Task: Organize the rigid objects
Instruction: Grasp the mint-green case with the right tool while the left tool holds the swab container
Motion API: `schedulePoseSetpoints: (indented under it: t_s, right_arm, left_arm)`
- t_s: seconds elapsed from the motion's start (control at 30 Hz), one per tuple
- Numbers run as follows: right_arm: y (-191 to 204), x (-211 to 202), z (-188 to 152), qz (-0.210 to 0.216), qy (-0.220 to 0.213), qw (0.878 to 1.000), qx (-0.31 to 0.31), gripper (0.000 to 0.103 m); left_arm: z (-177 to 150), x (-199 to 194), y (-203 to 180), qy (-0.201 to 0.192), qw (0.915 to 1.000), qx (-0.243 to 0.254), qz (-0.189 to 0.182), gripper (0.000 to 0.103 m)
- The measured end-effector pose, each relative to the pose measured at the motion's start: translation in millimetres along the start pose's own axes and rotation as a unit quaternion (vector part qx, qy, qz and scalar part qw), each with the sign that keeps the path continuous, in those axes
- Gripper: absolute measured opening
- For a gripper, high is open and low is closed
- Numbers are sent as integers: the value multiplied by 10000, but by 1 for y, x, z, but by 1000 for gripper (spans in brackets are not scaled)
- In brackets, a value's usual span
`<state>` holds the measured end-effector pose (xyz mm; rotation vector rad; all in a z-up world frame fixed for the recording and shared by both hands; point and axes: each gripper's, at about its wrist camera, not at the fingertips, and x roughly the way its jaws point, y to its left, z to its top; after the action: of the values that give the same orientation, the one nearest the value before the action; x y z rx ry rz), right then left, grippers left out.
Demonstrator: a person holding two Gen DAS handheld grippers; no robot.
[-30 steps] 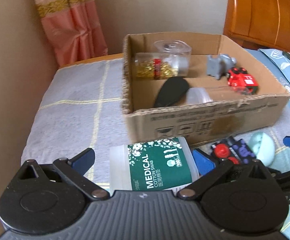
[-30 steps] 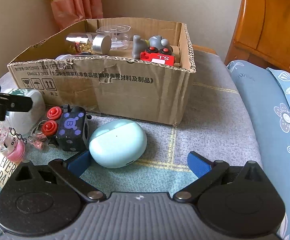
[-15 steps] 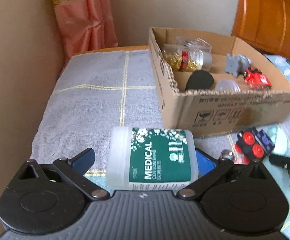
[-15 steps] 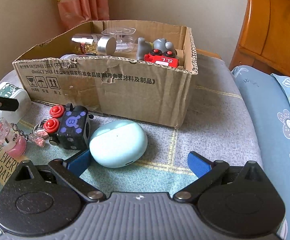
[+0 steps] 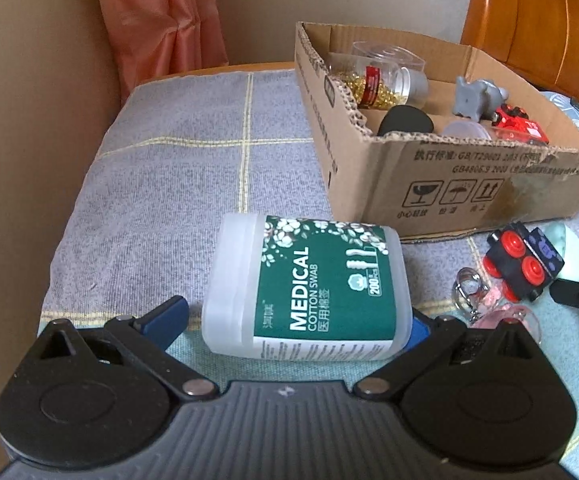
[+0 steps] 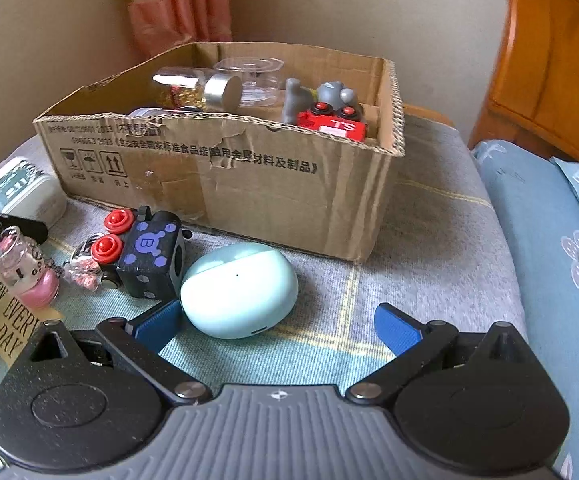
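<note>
My left gripper [image 5: 295, 320] sits low over the cloth, jaws spread wide around the medical cotton swab box [image 5: 309, 290], which lies on its side just in front of the cardboard box [image 5: 469, 188]; neither pad is clearly pressing it; my right gripper [image 6: 277, 322] is also spread wide and empty, its left pad just beside the mint earbud case [image 6: 239, 290].

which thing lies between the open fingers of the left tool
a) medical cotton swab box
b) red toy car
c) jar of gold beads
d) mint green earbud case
a: in the left wrist view the medical cotton swab box lies on its side between the spread fingers of the left tool, outside the cardboard box.
</note>
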<state>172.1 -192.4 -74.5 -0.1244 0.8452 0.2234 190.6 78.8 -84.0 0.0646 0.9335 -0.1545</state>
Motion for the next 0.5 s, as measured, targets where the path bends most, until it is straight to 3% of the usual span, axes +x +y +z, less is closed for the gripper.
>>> schedulePoseSetpoints:
  t_s: [0.5]
  right_arm:
    - [2, 10, 15, 938, 112, 9903, -1020, 103]
  left_arm:
    - [-1, -2, 1, -62, 10000, 13, -16, 102]
